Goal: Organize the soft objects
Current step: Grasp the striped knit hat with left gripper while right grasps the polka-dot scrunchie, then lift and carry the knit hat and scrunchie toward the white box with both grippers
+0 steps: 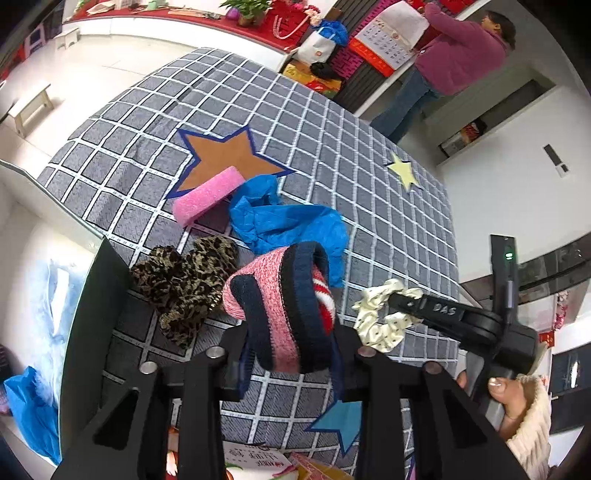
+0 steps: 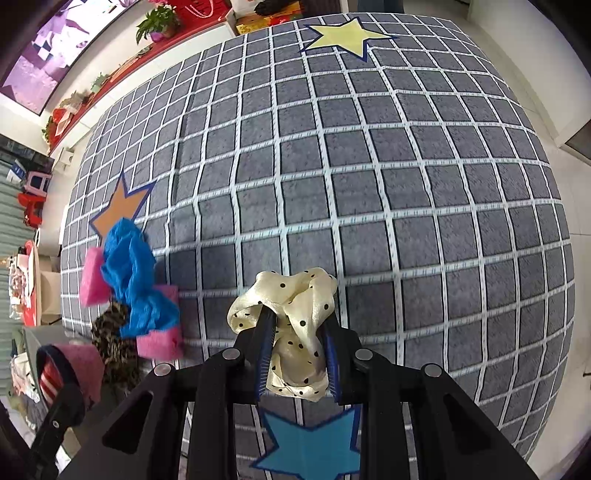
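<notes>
No box, basket or bin shows in either view; the soft things lie loose on a grey mat (image 2: 369,184) checked with white lines and printed with stars.

The left tool (image 1: 291,343) is clamped on a knitted sock (image 1: 284,314), pink with navy bands and a red-and-white striped patch, bunched between its pads and raised off the mat. The right tool (image 2: 297,354) is clamped on a cream scrunchie (image 2: 291,314) with black dots, crumpled into satin folds and also clear of the mat, above a blue star (image 2: 308,443).

On the mat behind the sock lie a leopard-print scrunchie (image 1: 184,284), a crumpled blue cloth (image 1: 288,225) and a pink foam block (image 1: 208,195) resting partly on an orange star (image 1: 229,155). A second pink foam piece (image 2: 160,338) lies beside the blue cloth. A yellow star (image 2: 341,35) sits well apart near the far edge. A person in a purple jacket (image 1: 458,55) stands beyond the mat.
</notes>
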Available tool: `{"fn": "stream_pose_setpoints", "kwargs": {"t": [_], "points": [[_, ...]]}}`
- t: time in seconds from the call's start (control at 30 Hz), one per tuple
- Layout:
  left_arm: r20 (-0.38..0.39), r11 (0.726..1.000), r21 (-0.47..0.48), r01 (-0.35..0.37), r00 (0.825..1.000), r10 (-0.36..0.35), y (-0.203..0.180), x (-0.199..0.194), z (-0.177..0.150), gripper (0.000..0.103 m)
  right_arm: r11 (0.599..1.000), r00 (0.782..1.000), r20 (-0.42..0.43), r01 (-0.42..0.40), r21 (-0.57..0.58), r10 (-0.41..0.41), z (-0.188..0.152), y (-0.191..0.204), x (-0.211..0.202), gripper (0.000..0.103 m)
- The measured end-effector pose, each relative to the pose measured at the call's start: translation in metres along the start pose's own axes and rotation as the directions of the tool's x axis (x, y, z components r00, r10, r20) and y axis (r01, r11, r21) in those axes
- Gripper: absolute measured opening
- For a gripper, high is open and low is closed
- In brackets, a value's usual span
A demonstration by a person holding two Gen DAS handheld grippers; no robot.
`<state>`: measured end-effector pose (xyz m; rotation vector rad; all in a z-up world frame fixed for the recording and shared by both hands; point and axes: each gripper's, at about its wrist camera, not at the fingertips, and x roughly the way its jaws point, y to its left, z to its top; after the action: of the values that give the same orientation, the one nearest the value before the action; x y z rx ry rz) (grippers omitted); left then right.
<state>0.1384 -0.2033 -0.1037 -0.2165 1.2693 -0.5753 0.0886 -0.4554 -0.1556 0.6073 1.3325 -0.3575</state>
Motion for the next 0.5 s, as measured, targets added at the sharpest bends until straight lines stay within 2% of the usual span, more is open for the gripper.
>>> {"fn": "stream_pose_setpoints", "kwargs": {"t": [0.13,0.27,0.5], "points": [[0.053,0.997,0.043,0.059,0.997,-0.061,-0.007,-0.02,-0.009,0.03,1.0,1.0,0.004,0.009,-0.014,-0.009,-0.009,0.0,-0.003,0.023],[0.062,0.995,0.055,0.086,0.994,-0.089,-0.008,-0.026,-0.014,0.029,1.0,1.0,0.004,0.017,-0.021,-0.017,-0.017,-0.004,-0.008,0.023],[0.061,0.998,0.046,0.038,0.997,-0.04,-0.004,-0.033,-0.021,0.029,1.0,1.0,0.014,0.01,-0.027,-0.01,-0.028,-0.003,-0.022,0.023]]}}
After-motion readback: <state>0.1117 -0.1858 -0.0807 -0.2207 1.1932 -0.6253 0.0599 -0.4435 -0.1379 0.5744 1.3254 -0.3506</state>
